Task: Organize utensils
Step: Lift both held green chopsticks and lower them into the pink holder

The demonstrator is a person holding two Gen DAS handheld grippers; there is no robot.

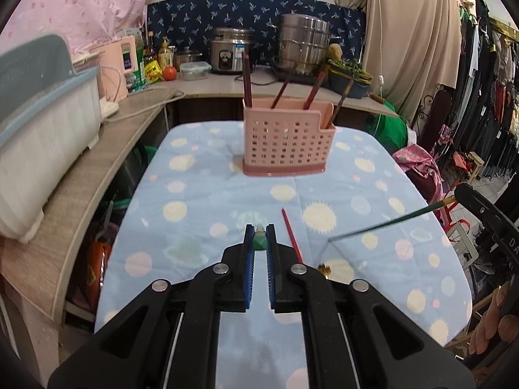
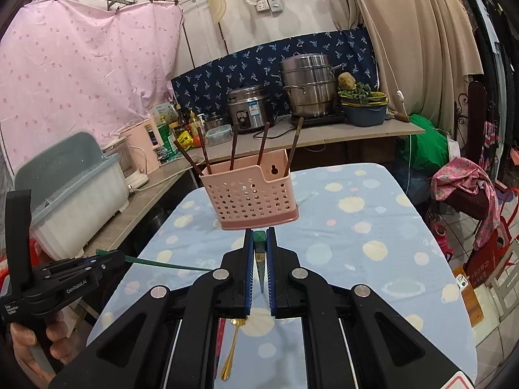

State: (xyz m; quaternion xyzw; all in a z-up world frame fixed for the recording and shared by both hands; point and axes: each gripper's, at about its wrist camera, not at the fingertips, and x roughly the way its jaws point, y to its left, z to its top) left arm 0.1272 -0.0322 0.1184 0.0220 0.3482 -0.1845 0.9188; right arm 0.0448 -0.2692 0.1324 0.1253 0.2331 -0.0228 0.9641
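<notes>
Both grippers clamping one green chopstick each: left gripper (image 1: 259, 236) and right gripper (image 2: 259, 240) pinching butt ends, tips free for dropping into pink holder (image 2: 249, 194). Red chopstick (image 1: 292, 236), gold spoon (image 2: 231, 350) lying on tablecloth (image 1: 356, 194), waiting.

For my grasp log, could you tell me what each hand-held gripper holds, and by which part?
Each grips a green chopstick by its thick end: left, right.

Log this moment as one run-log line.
left hand-held gripper: shut on green chopstick | right hand-held gripper: shut on second green chopstick | pink holder: ahead
</notes>
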